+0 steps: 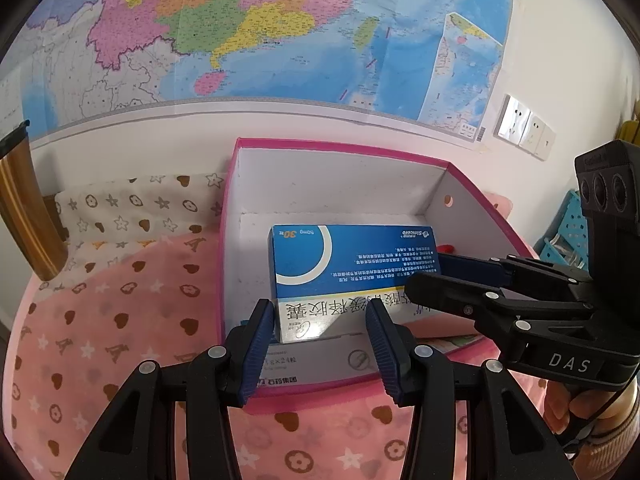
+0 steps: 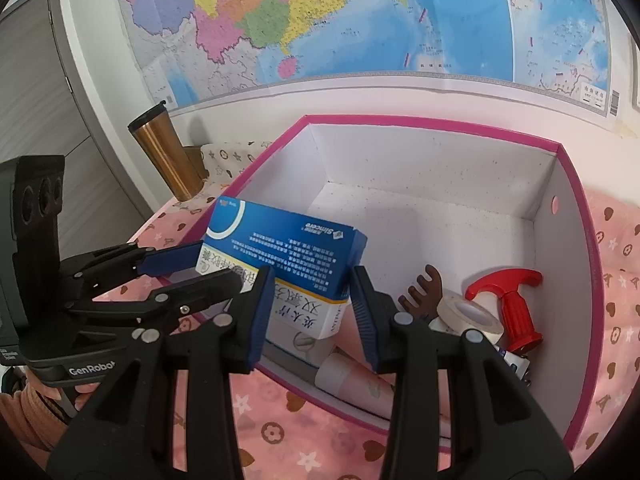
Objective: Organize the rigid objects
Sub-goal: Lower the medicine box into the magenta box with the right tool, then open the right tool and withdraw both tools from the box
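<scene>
The pink-rimmed storage box (image 2: 576,280) fills the frame's centre. Inside its near-left corner, the blue medicine box (image 2: 288,256) lies long axis left-right, both grippers grasping it: left gripper (image 1: 320,320) at one end, right gripper (image 2: 312,300) nearer centre.

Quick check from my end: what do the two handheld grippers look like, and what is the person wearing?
Both are black plastic with silver rivets and ribbed dark-blue fingers. The right gripper carries white "DAS" lettering; the left gripper reads "GenRobo". Each has a black block with three round lenses on top. An orange-pink ribbed sleeve shows at the left hand.
</scene>
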{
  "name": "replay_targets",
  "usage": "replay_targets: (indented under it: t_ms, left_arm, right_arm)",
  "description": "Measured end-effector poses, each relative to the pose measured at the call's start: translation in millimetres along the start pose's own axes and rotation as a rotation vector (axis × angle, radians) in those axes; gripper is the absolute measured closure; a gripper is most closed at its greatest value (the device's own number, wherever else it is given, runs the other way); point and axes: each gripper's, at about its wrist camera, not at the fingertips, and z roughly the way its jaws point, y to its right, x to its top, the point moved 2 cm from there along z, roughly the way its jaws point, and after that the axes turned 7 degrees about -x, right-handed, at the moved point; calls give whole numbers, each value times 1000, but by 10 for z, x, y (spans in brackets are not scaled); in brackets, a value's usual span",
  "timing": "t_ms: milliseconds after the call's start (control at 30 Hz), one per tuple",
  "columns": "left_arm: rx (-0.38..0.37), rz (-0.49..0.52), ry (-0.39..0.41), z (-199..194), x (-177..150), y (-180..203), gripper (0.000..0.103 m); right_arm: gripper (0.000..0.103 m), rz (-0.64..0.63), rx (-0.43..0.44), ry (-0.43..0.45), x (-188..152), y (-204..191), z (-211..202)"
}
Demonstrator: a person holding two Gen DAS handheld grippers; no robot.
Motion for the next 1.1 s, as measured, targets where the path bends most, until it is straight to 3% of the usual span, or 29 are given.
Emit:
replay_targets:
  t_ms: [1100]
  left_arm:
    - [56, 51, -25, 169, 19, 79, 55]
  right_arm:
    - [62, 31, 4, -40, -9, 107, 134]
